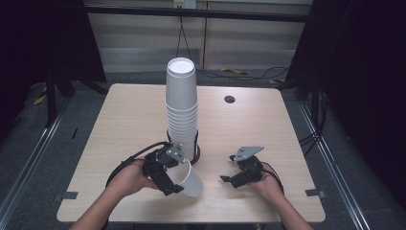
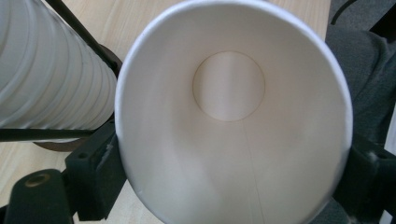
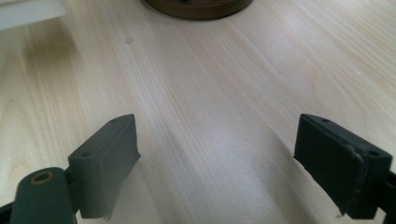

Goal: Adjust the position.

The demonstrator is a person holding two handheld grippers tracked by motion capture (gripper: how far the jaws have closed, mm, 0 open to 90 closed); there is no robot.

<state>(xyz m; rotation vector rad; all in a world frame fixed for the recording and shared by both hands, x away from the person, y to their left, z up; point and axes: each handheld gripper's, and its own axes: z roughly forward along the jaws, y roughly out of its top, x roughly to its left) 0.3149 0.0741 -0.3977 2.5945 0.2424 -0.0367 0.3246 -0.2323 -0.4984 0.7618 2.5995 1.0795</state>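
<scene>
– My left gripper (image 1: 176, 176) fingers pinch the paper cup (image 1: 190, 180) beside the stack (image 1: 182, 110), low over the bench (image 1: 119, 124).
– Keep that squeeze light; right gripper (image 1: 229, 168) fingers spread, empty, ready to steady it.

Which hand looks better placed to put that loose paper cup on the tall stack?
Left, probably. The left gripper already grips the paper cup, right beside the stack. The right gripper is open, holds nothing and sits farther from the stack.
</scene>
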